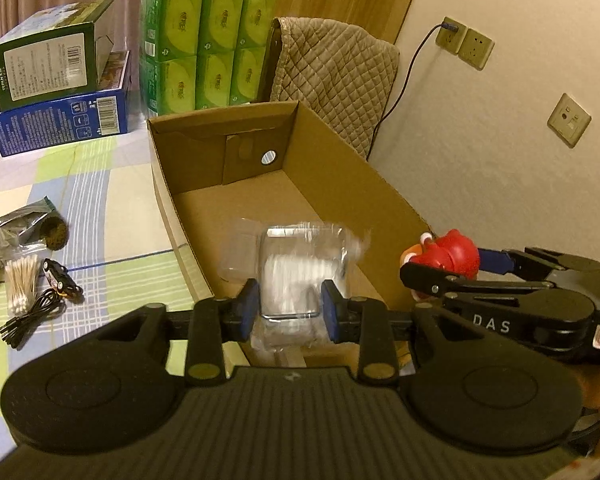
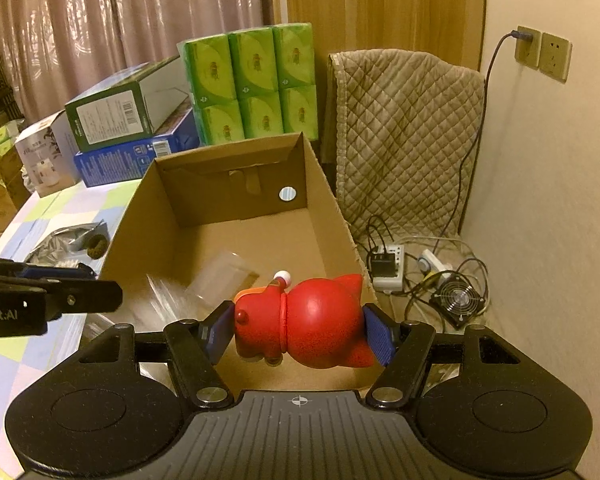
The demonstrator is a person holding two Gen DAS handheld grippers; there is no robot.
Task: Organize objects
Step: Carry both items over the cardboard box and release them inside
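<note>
Left tool (image 1: pixel 289 307): one, nearest the lens; pads stood on either side of a clear plastic packet (image 1: pixel 296 268) of white pads, blurred. Whether the pads pressed on it, cannot tell.
Clear packet: one, over the near end of the cardboard box (image 1: pixel 384 196), low inside its walls.
Right tool (image 2: pixel 300 332): one, jaws set fairly wide and clamped on a red figurine (image 2: pixel 312 324), one blue pad on each end.
Red figurine: one, lying sideways between the pads, above the box's near right corner.
Cardboard box: one, open-topped, on the checked surface (image 1: pixel 100 208); one round hole in the far wall.
Loose items left of box: one bundle of cotton swabs (image 1: pixel 19 284), one small black toy car (image 1: pixel 62 280), one coiled black cable (image 1: pixel 32 316), one foil pouch (image 1: pixel 10 236).
Behind, on the surface: two cartons stacked, green carton (image 1: pixel 48 60) on blue carton (image 1: pixel 60 120); six green tissue packs (image 1: pixel 206 44), two rows of three.
Farther right: one quilted cover (image 2: pixel 408 136), draped.
Floor by wall: one power strip (image 2: pixel 386 266), one small fan (image 2: pixel 458 302), tangled cords.
</note>
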